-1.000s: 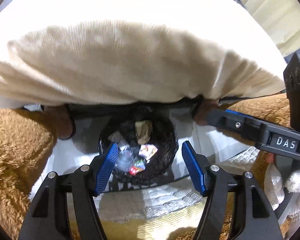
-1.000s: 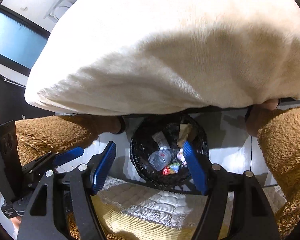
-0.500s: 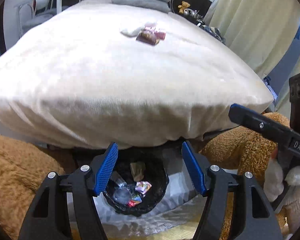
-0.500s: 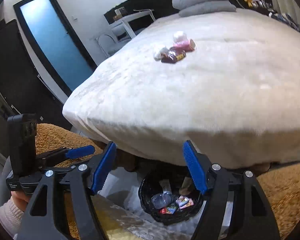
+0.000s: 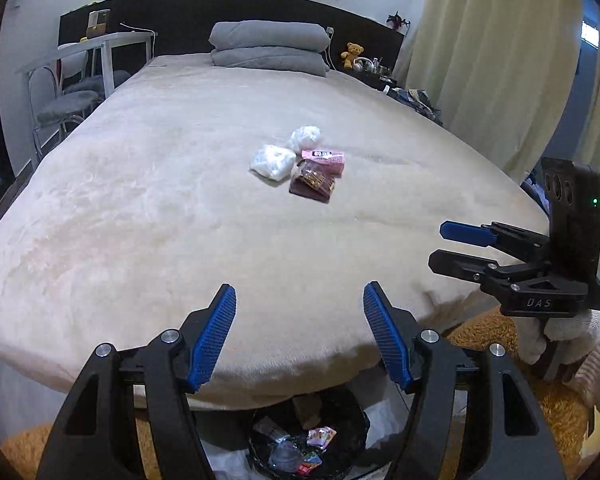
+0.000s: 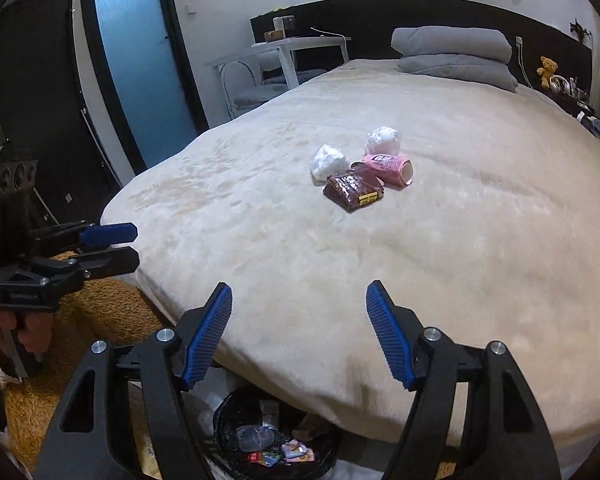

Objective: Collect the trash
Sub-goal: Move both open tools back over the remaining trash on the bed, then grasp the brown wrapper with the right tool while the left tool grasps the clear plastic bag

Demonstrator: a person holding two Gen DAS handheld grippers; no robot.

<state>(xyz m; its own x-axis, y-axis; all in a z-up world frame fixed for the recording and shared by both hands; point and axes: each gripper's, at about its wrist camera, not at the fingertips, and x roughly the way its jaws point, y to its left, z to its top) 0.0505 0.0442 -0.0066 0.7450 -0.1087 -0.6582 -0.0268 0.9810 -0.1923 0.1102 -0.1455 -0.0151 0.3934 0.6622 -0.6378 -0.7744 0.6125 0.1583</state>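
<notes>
Both claws have come up since a second ago: then they looked straight down into the bin under the bed edge, and now they look over the top of the bed toward the trash.

Nearest to me, the left claw (image 5: 299,334) has its jaws apart with nothing between them, and the right claw (image 6: 299,334) is the same, apart and empty. Just below them, at the foot of the bed, the black bin (image 6: 236,408) stands on the floor, and I see one bin only. Inside it there is already trash: a crushed clear bottle, some colourful wrappers and a brown piece, but I cannot count them surely.

I judge that I am between two pickups, at the start of the reach for the next piece. Further out, about the middle of the bed (image 5: 140,220), four pieces lie close together and well apart from both claws: one dark brown snack bag (image 6: 354,192) nearest, one pink packet (image 6: 388,168) touching it behind, and two white crumpled wads, one (image 6: 329,161) to the left and one (image 6: 383,140) at the back.

For the next move I think one claw must go forward over the blanket to the brown bag, come down around it and close. Because the pieces touch, a careless grip may push the neighbours.

Beyond the pile, two grey folded blankets (image 5: 268,48) lie at the headboard.
</notes>
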